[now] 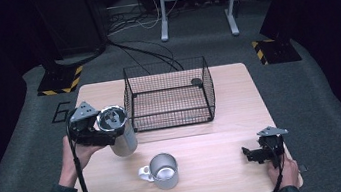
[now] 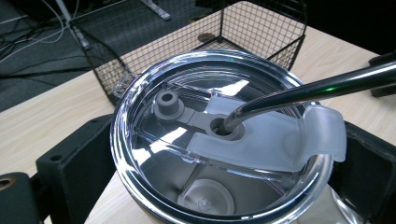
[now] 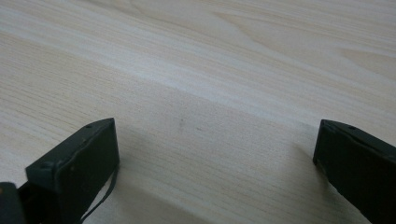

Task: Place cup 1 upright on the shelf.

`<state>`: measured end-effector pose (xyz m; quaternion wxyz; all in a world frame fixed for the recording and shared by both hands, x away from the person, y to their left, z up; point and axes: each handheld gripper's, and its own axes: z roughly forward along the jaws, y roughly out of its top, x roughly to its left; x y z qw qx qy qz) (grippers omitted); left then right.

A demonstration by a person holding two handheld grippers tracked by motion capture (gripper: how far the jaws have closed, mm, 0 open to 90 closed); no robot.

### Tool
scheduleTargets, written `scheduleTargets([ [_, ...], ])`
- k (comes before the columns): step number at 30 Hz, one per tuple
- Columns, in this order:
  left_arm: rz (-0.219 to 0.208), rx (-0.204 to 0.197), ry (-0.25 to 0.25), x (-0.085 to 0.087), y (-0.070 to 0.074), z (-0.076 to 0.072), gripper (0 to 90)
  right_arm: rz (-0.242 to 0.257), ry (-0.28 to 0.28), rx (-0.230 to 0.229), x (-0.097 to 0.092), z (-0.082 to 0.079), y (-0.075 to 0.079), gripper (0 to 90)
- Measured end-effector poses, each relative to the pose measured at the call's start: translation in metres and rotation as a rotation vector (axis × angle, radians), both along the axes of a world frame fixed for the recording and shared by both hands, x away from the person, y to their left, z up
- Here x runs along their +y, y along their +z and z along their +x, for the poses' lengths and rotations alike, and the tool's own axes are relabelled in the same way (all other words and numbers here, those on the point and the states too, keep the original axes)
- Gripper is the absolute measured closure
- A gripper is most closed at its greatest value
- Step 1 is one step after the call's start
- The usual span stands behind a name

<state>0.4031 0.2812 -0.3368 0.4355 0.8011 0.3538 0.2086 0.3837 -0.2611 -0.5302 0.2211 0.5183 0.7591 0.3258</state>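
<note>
left gripper (image 1: 93, 129) grasps tumbler (image 1: 119, 130) beside wire basket (image 1: 169, 98), mug (image 1: 163, 171) near; right gripper (image 1: 255, 155) released

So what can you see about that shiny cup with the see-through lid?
The tumbler looks like steel, with a clear plastic lid. A dark metal straw pokes through a frosted flap in the lid, beside a small grey plug. The left gripper grips it near the top, between its black jaws, tilted above the table, left of the wire basket.
</note>
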Motion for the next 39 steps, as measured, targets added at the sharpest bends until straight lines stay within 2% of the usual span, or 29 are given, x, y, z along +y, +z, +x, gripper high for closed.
scheduleTargets([
  [5,-0.001,0.003,-0.034,-0.012,0.006,0.004,3.6,0.000,0.000,0.000,0.000,0.000,0.000,0.0],
  [10,-0.001,0.003,-0.034,-0.012,0.006,0.004,3.6,0.001,0.000,0.000,0.000,0.000,0.000,0.0],
  [11,0.004,-0.006,-0.064,-0.025,0.013,0.008,3.6,0.001,0.000,0.000,0.000,0.000,0.000,0.0],
  [13,0.004,-0.006,-0.064,-0.025,0.013,0.008,3.6,0.000,0.000,0.000,0.000,0.000,0.000,0.0],
  [14,0.006,-0.003,-0.083,-0.030,0.017,0.011,3.6,0.000,0.000,0.000,0.000,0.000,0.000,0.0],
  [20,0.010,-0.015,-0.097,-0.037,0.025,0.018,3.6,0.001,0.000,0.000,0.000,0.000,0.000,0.0],
  [23,-0.010,-0.011,-0.108,-0.041,0.029,0.021,3.6,0.000,0.000,0.000,0.000,0.000,0.000,0.0],
  [28,-0.010,-0.011,-0.108,-0.041,0.029,0.021,3.6,0.000,0.000,0.000,0.000,0.000,0.000,0.0],
  [29,-0.011,-0.017,-0.127,-0.051,0.037,0.029,3.6,0.000,0.000,0.000,0.000,0.000,0.000,0.0],
  [39,-0.016,-0.029,-0.145,-0.062,0.051,0.042,3.6,0.000,0.000,0.000,0.000,0.000,0.000,0.0],
])
